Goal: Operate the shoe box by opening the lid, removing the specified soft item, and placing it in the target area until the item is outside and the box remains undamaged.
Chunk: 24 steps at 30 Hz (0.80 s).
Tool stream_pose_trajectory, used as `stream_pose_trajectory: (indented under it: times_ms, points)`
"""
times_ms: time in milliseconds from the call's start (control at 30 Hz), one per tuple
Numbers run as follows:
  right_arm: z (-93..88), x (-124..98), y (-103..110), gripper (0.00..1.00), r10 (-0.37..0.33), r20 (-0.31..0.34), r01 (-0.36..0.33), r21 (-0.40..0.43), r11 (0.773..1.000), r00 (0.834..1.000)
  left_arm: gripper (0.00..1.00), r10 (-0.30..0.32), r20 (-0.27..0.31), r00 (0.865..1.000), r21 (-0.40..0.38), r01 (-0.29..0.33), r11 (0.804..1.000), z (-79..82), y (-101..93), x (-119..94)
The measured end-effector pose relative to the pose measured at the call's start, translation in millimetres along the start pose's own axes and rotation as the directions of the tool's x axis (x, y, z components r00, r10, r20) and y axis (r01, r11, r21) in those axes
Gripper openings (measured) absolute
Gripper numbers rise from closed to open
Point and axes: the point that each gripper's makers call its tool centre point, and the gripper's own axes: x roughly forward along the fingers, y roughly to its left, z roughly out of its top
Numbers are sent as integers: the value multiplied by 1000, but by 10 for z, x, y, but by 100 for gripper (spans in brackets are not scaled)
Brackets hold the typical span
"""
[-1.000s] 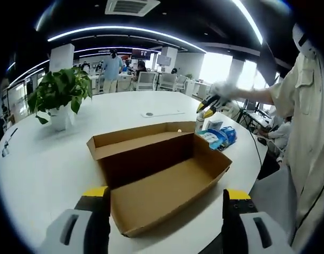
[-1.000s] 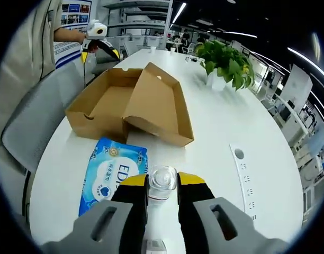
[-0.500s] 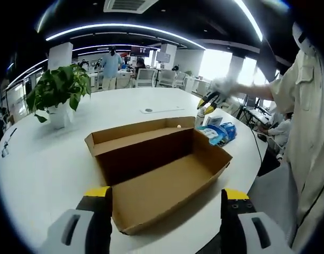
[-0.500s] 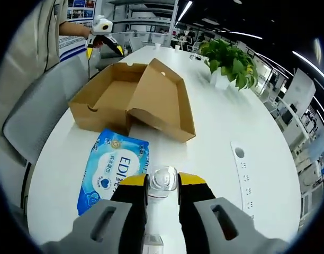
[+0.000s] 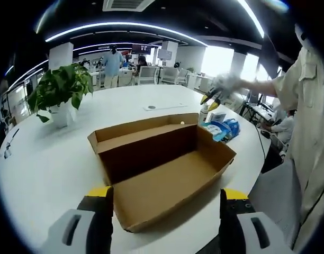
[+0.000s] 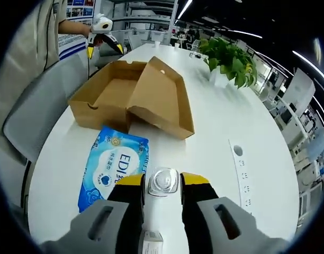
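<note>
The blue plastic pack of wet wipes [image 6: 115, 169] lies flat on the white round table [image 6: 225, 127], outside the open brown cardboard shoe box [image 6: 131, 100], just ahead and left of my right gripper [image 6: 162, 182]. Those jaws stand narrowly apart around a clear bottle's cap [image 6: 162, 181]; I judge the grip loosening, so the bottle could tip onto the pack if I pull away crookedly. My left gripper [image 5: 165, 197] is wide open, empty, jaws flanking the box's near end; dropping it could dent that wall.

Bottle [image 6: 162, 182] body hidden btwn right jaws; wipes pack [image 5: 219, 130] partly behind box wall [image 5: 215, 148].
</note>
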Motion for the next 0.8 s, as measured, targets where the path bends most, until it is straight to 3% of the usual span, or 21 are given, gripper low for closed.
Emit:
stream_pose_trajectory:
  times_ms: [367, 667, 800]
  points:
    - [129, -102, -31, 29, -55, -5, 55, 16, 998, 998, 65, 97, -12, 995, 4, -97, 995, -11, 216, -13]
    - [432, -107, 38, 27, -108, 7, 107, 96, 990, 994, 35, 216, -82, 973, 17, -215, 976, -185, 456, -14]
    - [519, -43, 67, 26, -127, -2, 126, 145, 981, 992, 30, 255, -99, 962, 4, -256, 967, -252, 532, -29]
